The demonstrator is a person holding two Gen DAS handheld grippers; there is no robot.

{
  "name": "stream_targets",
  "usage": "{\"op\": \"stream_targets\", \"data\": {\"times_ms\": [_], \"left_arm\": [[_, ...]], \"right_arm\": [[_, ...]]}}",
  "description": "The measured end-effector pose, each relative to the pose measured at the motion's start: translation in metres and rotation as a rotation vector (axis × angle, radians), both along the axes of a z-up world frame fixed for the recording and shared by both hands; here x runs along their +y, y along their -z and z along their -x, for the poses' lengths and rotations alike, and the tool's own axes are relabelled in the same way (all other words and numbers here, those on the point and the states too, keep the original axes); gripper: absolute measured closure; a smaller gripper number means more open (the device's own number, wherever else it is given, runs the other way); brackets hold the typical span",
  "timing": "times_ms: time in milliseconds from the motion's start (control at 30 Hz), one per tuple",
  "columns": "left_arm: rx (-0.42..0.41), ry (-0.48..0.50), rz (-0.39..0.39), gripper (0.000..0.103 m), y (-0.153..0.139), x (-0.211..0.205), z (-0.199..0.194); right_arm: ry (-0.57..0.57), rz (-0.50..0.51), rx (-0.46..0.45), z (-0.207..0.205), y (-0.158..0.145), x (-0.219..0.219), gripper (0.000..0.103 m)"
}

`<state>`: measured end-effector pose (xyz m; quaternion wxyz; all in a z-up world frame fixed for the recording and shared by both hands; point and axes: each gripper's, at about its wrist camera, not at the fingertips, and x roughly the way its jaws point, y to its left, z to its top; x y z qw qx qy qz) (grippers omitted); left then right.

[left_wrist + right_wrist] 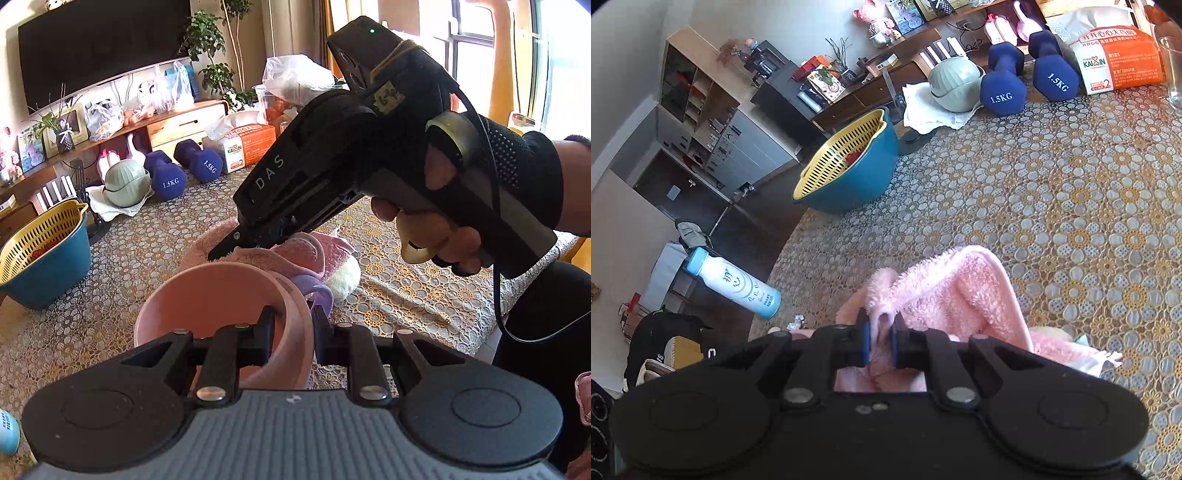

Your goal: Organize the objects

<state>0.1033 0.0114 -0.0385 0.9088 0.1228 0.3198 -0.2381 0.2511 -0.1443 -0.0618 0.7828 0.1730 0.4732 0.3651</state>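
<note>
Two grippers are working: the left gripper [291,328] is pinching the pink bowl's [207,295] smooth rim at six o'clock, while the right gripper [881,341] is squeezing a fold of fluffy pink towel [945,291], seemingly lying beside the bowl on the lace tablecloth [1071,206].

Fluffy pink cloth towel [945,291], smooth matt plastic bowl [221,299], lacy tablecloth [1071,206].

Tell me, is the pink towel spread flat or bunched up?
Bunched up. The pink towel rises in folds off the table, a fold pinched in the right gripper.
</note>
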Motion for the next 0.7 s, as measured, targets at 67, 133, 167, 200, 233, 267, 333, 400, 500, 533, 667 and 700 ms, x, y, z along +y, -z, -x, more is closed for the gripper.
{"op": "stream_targets", "data": {"times_ms": [67,133,167,200,233,267,333,400,500,533,667,700], "left_arm": [[0.001,-0.001,0.003,0.082,0.0,0.001,0.0],[0.001,0.0,0.001,0.082,0.0,0.0,0.0],[0.001,0.0,0.002,0.082,0.0,0.001,0.0],[0.001,0.0,0.003,0.082,0.0,0.001,0.0],[0.001,-0.001,0.002,0.082,0.0,0.0,0.0],[0.0,-0.001,0.001,0.082,0.0,0.001,0.0],[0.001,-0.002,0.003,0.082,0.0,0.001,0.0],[0.002,-0.003,0.004,0.082,0.0,0.001,-0.001],[0.002,-0.002,0.001,0.082,0.0,0.001,-0.001],[0.002,-0.002,0.0,0.082,0.0,0.001,-0.001],[-0.004,-0.003,-0.008,0.083,0.0,0.0,-0.001],[-0.003,-0.004,-0.006,0.083,0.0,0.001,-0.001]], "right_arm": [[0.013,-0.015,0.009,0.0,0.002,-0.005,0.093],[0.015,-0.029,0.002,0.004,-0.001,-0.015,0.093],[0.012,-0.029,-0.012,0.009,-0.004,-0.019,0.093],[0.007,-0.034,-0.029,0.015,-0.008,-0.025,0.093],[0.002,-0.043,-0.041,0.02,-0.013,-0.031,0.093],[-0.002,-0.053,-0.052,0.025,-0.018,-0.037,0.093],[-0.009,-0.073,-0.068,0.036,-0.026,-0.048,0.093],[-0.018,-0.083,-0.08,0.047,-0.031,-0.054,0.093],[-0.025,-0.085,-0.081,0.062,-0.031,-0.059,0.093],[-0.029,-0.081,-0.08,0.066,-0.029,-0.058,0.093],[-0.039,-0.051,-0.068,0.072,-0.019,-0.048,0.093],[-0.035,-0.053,-0.065,0.07,-0.018,-0.046,0.093]]}}
